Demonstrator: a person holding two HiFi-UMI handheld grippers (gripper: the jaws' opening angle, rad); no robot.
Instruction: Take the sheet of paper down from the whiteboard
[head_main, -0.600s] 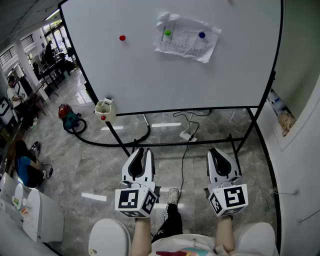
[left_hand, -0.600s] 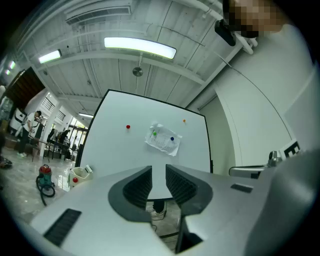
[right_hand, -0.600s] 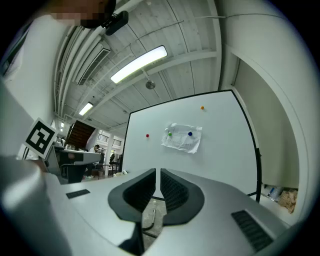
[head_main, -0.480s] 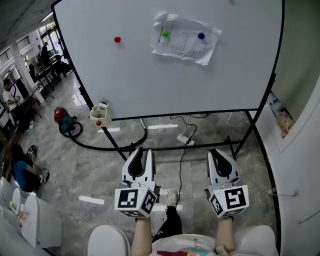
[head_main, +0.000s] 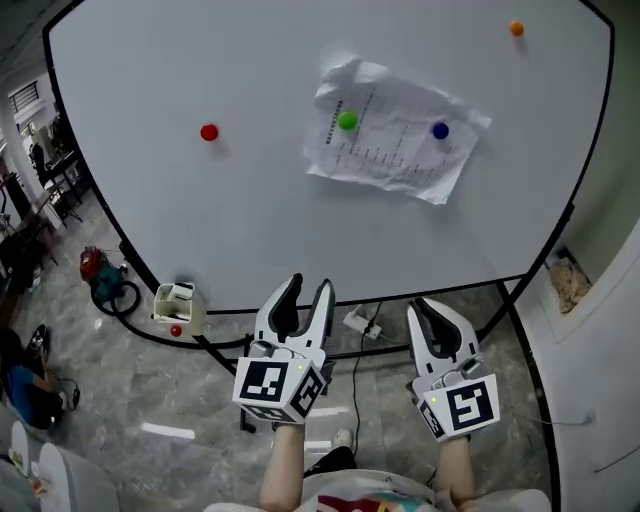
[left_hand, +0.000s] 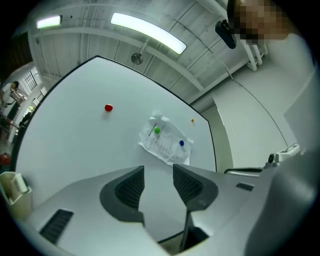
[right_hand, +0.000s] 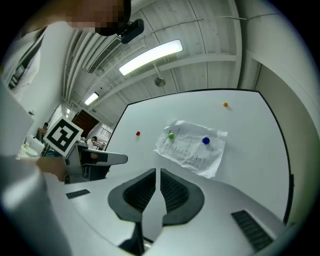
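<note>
A crumpled printed sheet of paper (head_main: 395, 135) hangs on the whiteboard (head_main: 250, 220), pinned by a green magnet (head_main: 347, 121) and a blue magnet (head_main: 439, 130). The paper (left_hand: 165, 140) also shows in the left gripper view and, as paper (right_hand: 192, 146), in the right gripper view, well beyond the jaws. My left gripper (head_main: 307, 291) is raised below the board, open, with nothing between its jaws. My right gripper (head_main: 432, 312) sits lower right of it, shut and empty. Both are well short of the sheet.
A red magnet (head_main: 208, 132) and an orange magnet (head_main: 516, 28) sit on the board away from the paper. A small box (head_main: 178, 306) hangs at the board's lower left corner. Cables and a power strip (head_main: 360, 322) lie on the tiled floor.
The view has closed in on the whiteboard, so the paper looks bigger. My left gripper has risen and its jaws have opened. The right gripper has barely moved.
</note>
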